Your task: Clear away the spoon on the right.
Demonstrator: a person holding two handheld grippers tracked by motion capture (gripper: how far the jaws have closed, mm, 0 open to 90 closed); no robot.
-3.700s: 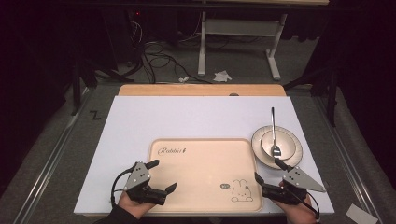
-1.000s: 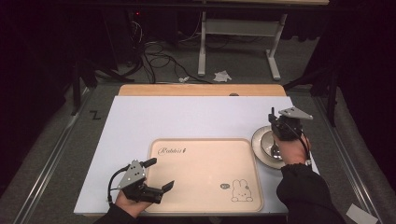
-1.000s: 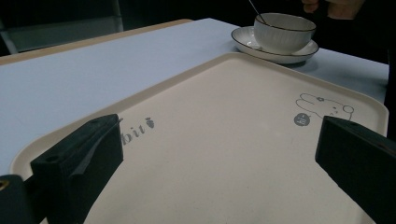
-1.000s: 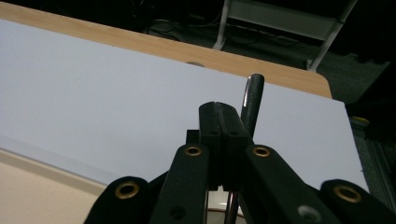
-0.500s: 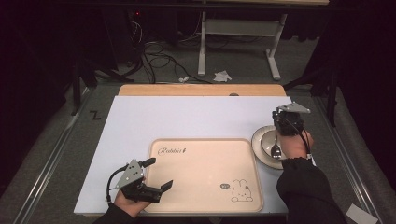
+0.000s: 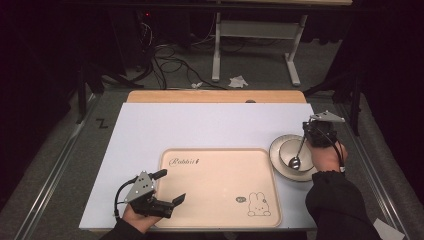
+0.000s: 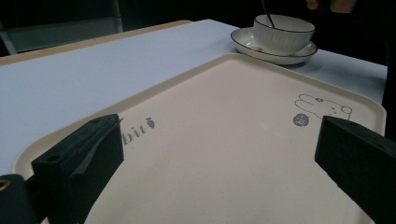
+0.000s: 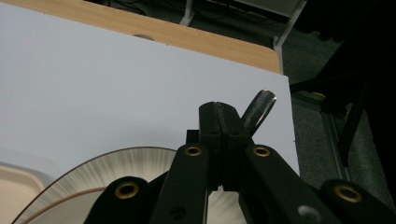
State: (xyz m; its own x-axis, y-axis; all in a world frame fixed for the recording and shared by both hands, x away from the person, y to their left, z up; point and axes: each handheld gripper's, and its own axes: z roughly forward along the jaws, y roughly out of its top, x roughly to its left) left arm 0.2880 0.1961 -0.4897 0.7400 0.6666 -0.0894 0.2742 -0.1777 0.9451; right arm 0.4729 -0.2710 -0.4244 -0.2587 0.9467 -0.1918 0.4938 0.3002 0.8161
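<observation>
Right tongs (image 6: 314,134) clamped on spoon (image 6: 298,151) handle (bowl end down in cup (image 6: 291,152), handle slanting up to the far right). Left tongs (image 6: 167,187) spread apart over near-left corner of tray (image 6: 220,175), well apart from saucer (image 6: 280,160) at right.

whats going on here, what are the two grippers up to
A person is working at a white table with a handheld gripper in each hand. The right gripper is shut on the handle of a spoon, whose scoop end sits in a bowl on a saucer at the table's right side. The left gripper hangs open over the near left corner of a cream tray printed with a rabbit, holding nothing. The tray has nothing on it.
</observation>
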